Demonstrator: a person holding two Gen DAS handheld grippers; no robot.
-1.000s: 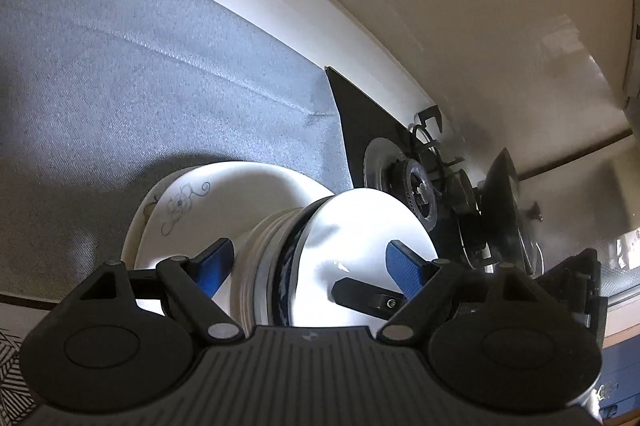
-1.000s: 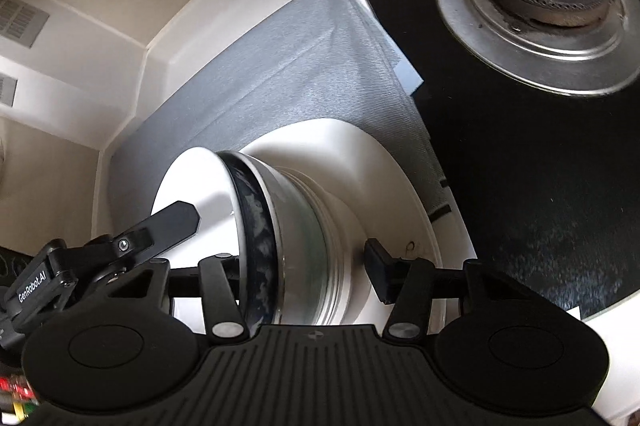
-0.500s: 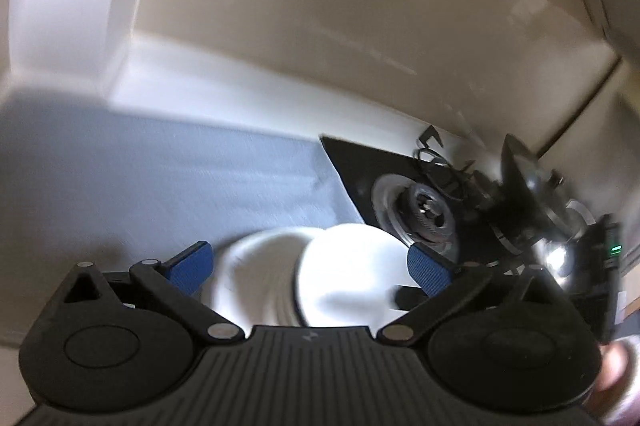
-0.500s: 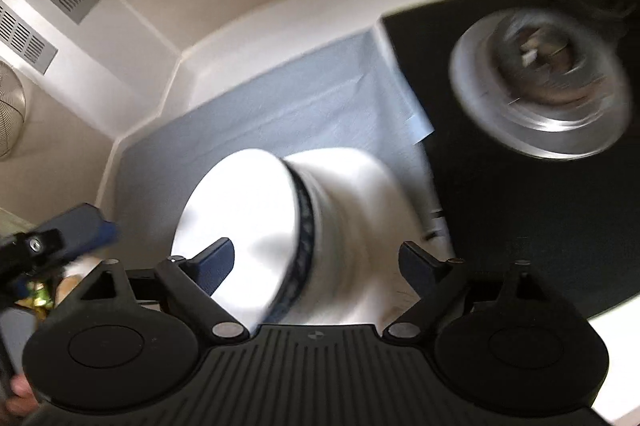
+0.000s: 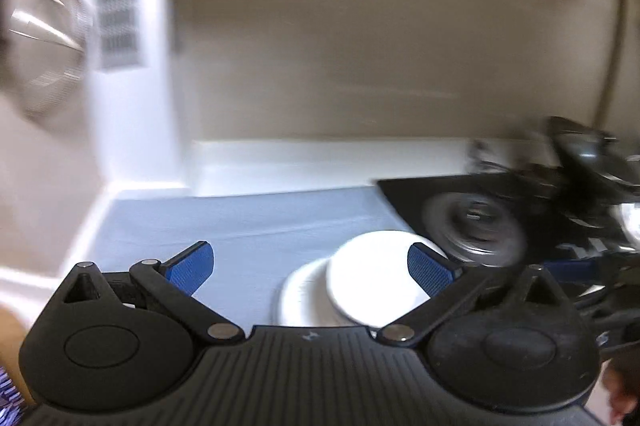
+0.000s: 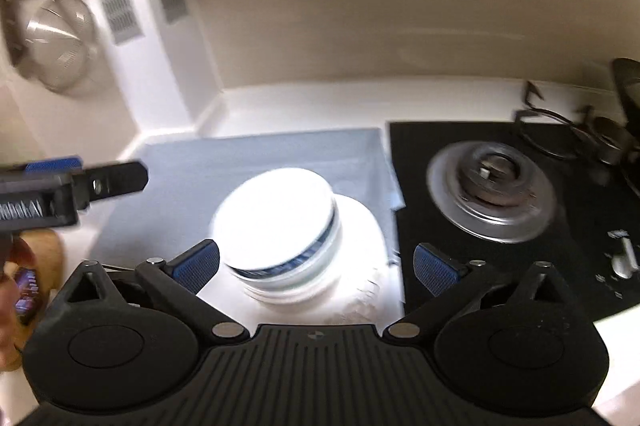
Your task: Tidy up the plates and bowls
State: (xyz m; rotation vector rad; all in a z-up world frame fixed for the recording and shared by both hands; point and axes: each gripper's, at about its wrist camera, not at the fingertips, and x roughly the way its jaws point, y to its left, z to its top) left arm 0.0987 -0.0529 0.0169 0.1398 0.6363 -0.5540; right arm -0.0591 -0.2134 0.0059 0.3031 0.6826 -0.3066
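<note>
A stack of white bowls (image 6: 276, 226), one with a dark blue rim band, sits on white plates (image 6: 360, 266) on a grey mat (image 6: 224, 162). The same stack (image 5: 372, 274) shows low in the left wrist view, on the plates (image 5: 300, 290). My right gripper (image 6: 316, 262) is open and empty, raised above and in front of the stack. My left gripper (image 5: 310, 264) is open and empty, back from the stack; it also shows at the left of the right wrist view (image 6: 108, 178). Both views are blurred.
A black gas hob (image 6: 492, 186) with a metal burner lies right of the mat, with pan supports and a dark pan (image 5: 580, 150) behind. A metal strainer (image 6: 60, 42) hangs on the left wall by vent grilles. A beige wall runs behind the counter.
Both grippers have pulled up and back from the stack and stand wider open. The bowls they framed a second ago stay on the plates.
</note>
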